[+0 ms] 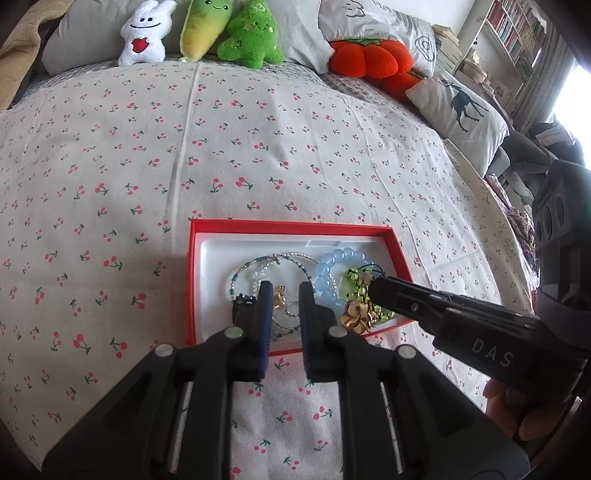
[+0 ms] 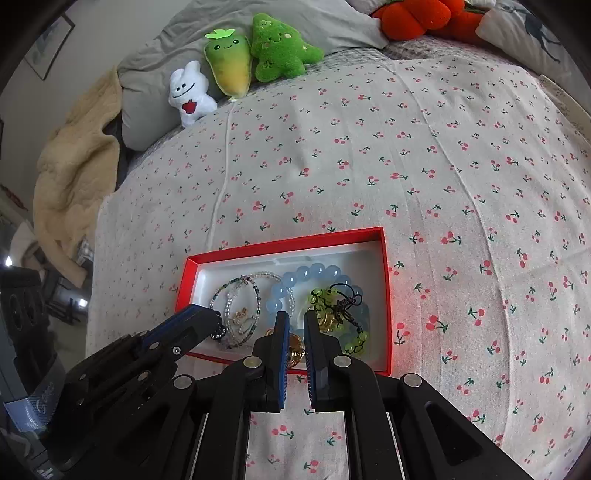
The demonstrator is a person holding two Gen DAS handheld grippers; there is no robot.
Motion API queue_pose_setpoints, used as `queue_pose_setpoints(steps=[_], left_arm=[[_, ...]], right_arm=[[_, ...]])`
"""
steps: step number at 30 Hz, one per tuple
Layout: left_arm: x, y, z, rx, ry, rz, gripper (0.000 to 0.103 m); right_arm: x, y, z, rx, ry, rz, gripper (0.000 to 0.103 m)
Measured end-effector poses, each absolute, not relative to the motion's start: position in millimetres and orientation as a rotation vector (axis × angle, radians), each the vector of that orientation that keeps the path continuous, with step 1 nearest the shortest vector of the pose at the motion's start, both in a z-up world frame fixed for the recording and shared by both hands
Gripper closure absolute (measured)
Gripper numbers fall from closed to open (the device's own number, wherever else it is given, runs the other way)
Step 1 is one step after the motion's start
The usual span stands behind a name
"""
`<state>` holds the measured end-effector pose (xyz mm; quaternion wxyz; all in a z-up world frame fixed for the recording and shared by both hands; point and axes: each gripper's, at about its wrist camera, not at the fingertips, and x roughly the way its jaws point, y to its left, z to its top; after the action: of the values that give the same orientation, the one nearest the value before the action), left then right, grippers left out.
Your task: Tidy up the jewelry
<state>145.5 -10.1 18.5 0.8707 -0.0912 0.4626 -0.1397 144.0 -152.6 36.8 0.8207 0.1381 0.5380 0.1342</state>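
On cherry-print bedspread (image 1: 258, 147), red box (image 1: 295, 225); plush toys (image 1: 251, 37) behind

The left hand-held gripper (image 1: 283, 291) sits right over the small gold charm (image 1: 279, 295) and thin rings in the red box (image 1: 258, 226), so you only get bits of them. In the right wrist view the gold flower piece (image 2: 295, 350) is mostly behind the right hand-held gripper (image 2: 295, 325). Bookshelf (image 1: 513, 26) titles are too tiny to read.

Left gripper (image 1: 282, 295) hovered over the red box (image 1: 295, 226), jaws slightly apart and empty; right gripper (image 1: 375, 291) reached among beaded bracelets (image 1: 328, 273) inside.
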Motion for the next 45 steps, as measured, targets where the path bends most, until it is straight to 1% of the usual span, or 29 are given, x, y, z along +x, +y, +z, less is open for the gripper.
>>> queue_pose_setpoints(steps=[1,4,5,6,7,10,12,13,15,16,17,19,21,22,23,24,25,26,32,37,41,45], left_arm=[[145.1,-10.3,19.2,-0.189,0.965,-0.290,0.077],[143.7,-9.3,21.8,-0.186,0.962,-0.282,0.067],[143.2,-8.6,22.6,-0.183,0.963,-0.277,0.066],[142.4,-7.9,23.4,-0.181,0.965,-0.270,0.062],[141.2,-7.0,24.1,-0.178,0.968,-0.261,0.055],[135.1,-3.4,26.3,-0.163,0.973,-0.231,0.042],[131.8,-0.8,26.3,-0.147,0.983,-0.212,0.038],[129.4,0.9,26.3,-0.144,0.989,-0.198,0.036],[124.7,4.5,25.9,-0.139,1.001,-0.172,0.031],[121.8,6.2,25.7,-0.138,1.006,-0.160,0.028],[118.5,7.9,25.0,-0.134,1.012,-0.147,0.026],[111.4,9.8,24.4,-0.121,1.022,-0.123,0.021],[103.7,10.2,23.7,-0.105,1.025,-0.110,0.017],[99.6,10.0,23.4,-0.097,1.025,-0.105,0.011],[95.7,9.6,23.1,-0.087,1.026,-0.100,0.006],[91.7,9.2,22.9,-0.077,1.027,-0.094,0.000],[87.9,8.7,23.0,-0.064,1.025,-0.085,0.000],[83.7,8.7,23.2,-0.052,1.020,-0.076,0.000],[60.0,10.3,26.8,-0.009,0.975,-0.018,0.000],[43.5,4.9,23.2,0.024,0.978,-0.007,0.000],[37.8,3.8,14.3,-0.007,1.012,0.001,0.000],[36.2,1.8,8.7,-0.025,1.021,0.021,0.000]], right_arm=[[145.0,-152.8,36.6,0.294,1.143,0.283,0.094],[144.8,-152.6,39.3,0.277,1.128,0.274,0.093],[144.6,-152.9,40.2,0.271,1.124,0.272,0.091],[143.8,-153.1,41.3,0.264,1.120,0.269,0.091],[143.1,-153.5,42.5,0.259,1.117,0.267,0.089],[138.3,-155.7,45.3,0.244,1.113,0.258,0.089],[133.9,-157.3,46.3,0.229,1.117,0.253,0.087],[131.5,-158.1,46.9,0.221,1.118,0.251,0.085],[125.9,-160.1,48.5,0.209,1.114,0.249,0.068],[122.5,-161.3,49.4,0.208,1.109,0.247,0.039],[118.5,-162.2,51.0,0.205,1.099,0.249,0.027],[111.0,-161.0,54.2,0.175,1.094,0.258,0.027],[102.7,-160.7,56.5,0.160,1.094,0.270,0.024],[98.4,-160.7,57.6,0.152,1.094,0.275,0.016],[93.7,-161.1,59.3,0.147,1.088,0.278,0.012],[89.0,-161.5,61.1,0.140,1.081,0.280,0.010],[84.2,-162.0,62.7,0.134,1.076,0.281,0.006],[79.7,-163.1,64.3,0.129,1.071,0.282,0.000],[54.8,-169.0,66.8,0.060,1.077,0.247,0.000],[37.1,-175.1,61.6,0.025,1.091,0.201,0.000],[28.5,-179.1,47.9,0.015,1.130,0.159,0.000],[26.0,-176.2,43.2,-0.052,1.121,0.138,0.000]])
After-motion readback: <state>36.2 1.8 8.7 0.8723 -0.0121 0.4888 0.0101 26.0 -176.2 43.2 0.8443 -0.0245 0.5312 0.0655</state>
